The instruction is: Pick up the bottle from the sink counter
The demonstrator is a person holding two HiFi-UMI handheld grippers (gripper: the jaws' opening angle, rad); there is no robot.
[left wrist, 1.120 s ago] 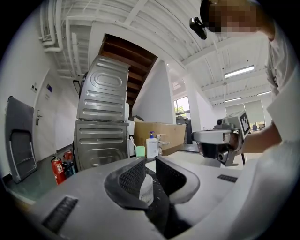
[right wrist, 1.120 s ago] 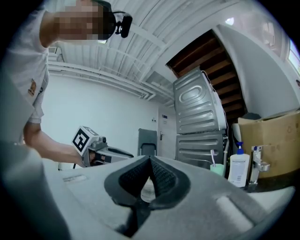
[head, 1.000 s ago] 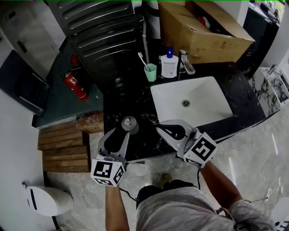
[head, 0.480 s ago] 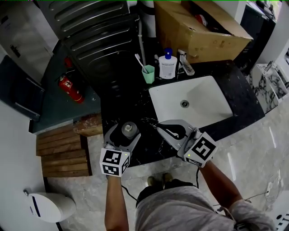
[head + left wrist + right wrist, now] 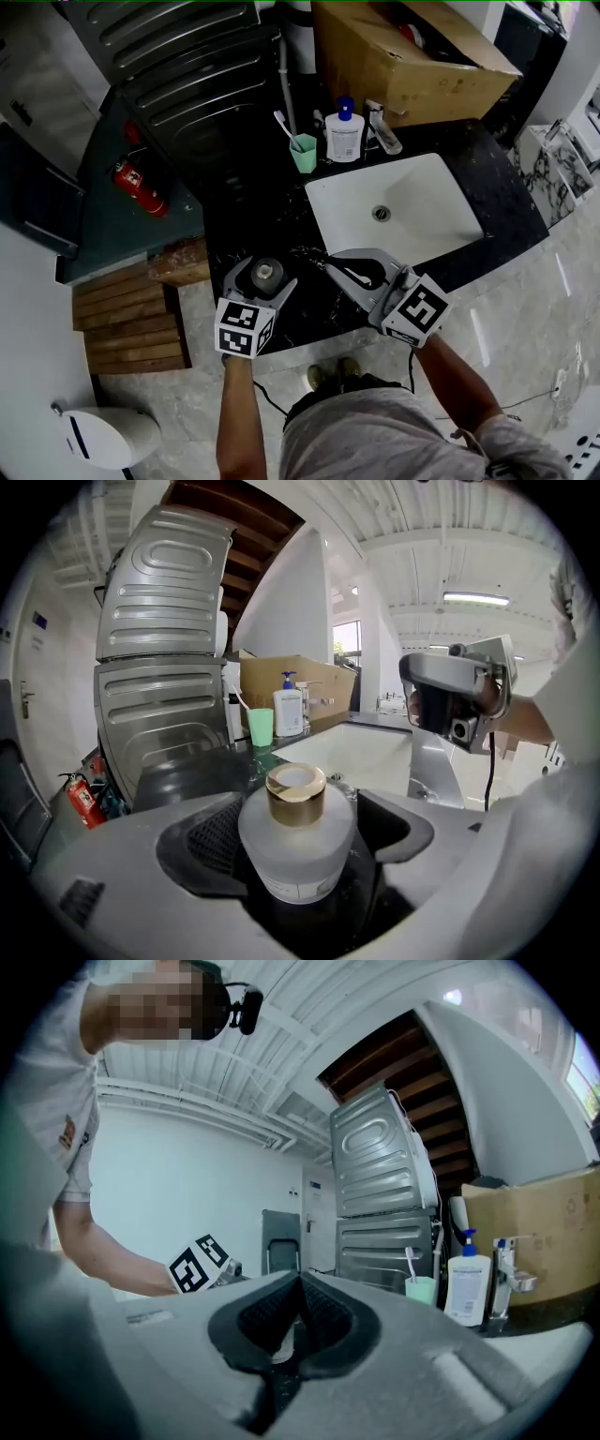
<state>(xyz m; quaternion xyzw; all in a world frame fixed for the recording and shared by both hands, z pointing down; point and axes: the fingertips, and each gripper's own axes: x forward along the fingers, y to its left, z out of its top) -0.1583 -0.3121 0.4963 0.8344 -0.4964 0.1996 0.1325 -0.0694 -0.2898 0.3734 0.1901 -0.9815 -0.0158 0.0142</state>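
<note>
A frosted round bottle with a gold cap (image 5: 267, 273) (image 5: 296, 841) stands upright near the front edge of the black marble counter (image 5: 251, 208). My left gripper (image 5: 263, 279) (image 5: 300, 860) reaches around it from the front. Its jaws are opening, one on each side of the bottle, and a dark gap shows at the right pad. My right gripper (image 5: 334, 266) (image 5: 300, 1284) hovers just right of the bottle, over the counter by the sink's corner. It is shut, with nothing in it.
A white sink basin (image 5: 394, 211) is set in the counter to the right, with a faucet (image 5: 380, 127), a pump bottle (image 5: 344, 131) and a green cup with a toothbrush (image 5: 303, 153) behind it. A cardboard box (image 5: 403, 56) stands at the back. A fire extinguisher (image 5: 136, 186) is on the floor at left.
My left gripper has moved forward so its jaws now flank the bottle, and the jaws have spread wider. The right gripper has stayed where it was.
</note>
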